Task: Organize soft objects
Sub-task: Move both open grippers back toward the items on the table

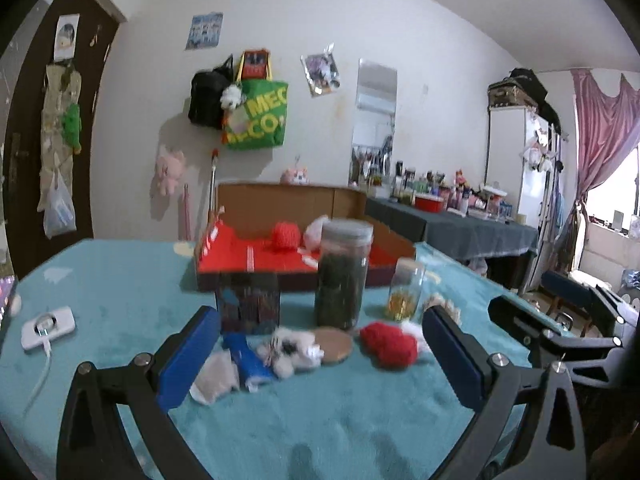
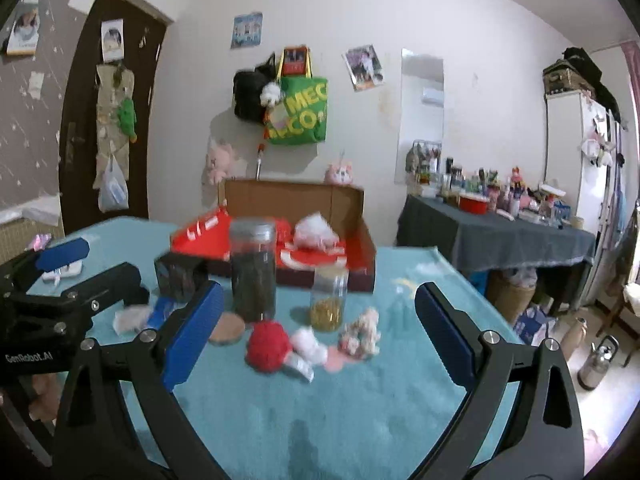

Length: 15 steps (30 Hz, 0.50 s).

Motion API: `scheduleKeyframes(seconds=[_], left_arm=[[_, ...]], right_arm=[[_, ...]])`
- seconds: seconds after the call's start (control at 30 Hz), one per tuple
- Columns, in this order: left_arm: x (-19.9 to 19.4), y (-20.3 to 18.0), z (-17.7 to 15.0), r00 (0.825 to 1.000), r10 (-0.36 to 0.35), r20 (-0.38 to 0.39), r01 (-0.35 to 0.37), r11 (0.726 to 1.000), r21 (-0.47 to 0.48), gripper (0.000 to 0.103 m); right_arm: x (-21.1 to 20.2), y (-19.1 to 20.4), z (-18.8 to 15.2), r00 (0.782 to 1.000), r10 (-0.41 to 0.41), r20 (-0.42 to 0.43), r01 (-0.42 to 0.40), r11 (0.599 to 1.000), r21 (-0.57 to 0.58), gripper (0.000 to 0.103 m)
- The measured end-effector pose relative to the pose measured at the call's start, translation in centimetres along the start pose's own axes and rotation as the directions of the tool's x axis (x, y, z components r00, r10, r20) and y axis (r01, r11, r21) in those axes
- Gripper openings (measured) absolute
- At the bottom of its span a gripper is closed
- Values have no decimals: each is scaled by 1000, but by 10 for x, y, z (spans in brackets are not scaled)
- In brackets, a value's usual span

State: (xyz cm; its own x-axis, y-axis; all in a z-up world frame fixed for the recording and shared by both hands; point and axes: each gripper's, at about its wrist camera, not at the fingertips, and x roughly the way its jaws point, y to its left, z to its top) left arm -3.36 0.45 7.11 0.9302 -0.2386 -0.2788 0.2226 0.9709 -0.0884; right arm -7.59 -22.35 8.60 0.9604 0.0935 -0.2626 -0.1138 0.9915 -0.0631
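Both grippers, left gripper (image 1: pixel 320 356) and right gripper (image 2: pixel 318 336), spread wide and empty above the worktop (image 1: pixel 120 304); best dropped squarely over the red yarn ball (image 2: pixel 268 345), seemingly touching a white plush (image 2: pixel 309 345), then carried to the red-lined cardboard box (image 2: pixel 360 216).

Table (image 1: pixel 120 300) under teal cloth, matt, short fuzzy nap. Red yarn ball (image 2: pixel 267 345) knitted, rough. White plush toy (image 1: pixel 292 350) fluffy. Tall jar (image 1: pixel 344 272) clear, glossy, grey lid. Small jar (image 2: pixel 329 298) clear, glossy. Box (image 1: pixel 280 204) brown cardboard, matt; red lining smooth. Left gripper (image 1: pixel 320 354) black matt frame, blue pads, shiny metal screws. Round coaster (image 2: pixel 227 328) cork-like, matt.
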Motion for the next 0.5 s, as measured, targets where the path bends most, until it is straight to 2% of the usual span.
scheduleKeyframes(seconds=[0.27,0.5], left_arm=[[30,11,-34,988,18,-154,-25,999,-41,103],[48,20,-45,973,28,-228,-44,997,-62,103]], right_arm=[[32,-7,-51,983,9,-182,7,996,88,98],[49,-9,-70,967,12,-253,15,995,103,98]])
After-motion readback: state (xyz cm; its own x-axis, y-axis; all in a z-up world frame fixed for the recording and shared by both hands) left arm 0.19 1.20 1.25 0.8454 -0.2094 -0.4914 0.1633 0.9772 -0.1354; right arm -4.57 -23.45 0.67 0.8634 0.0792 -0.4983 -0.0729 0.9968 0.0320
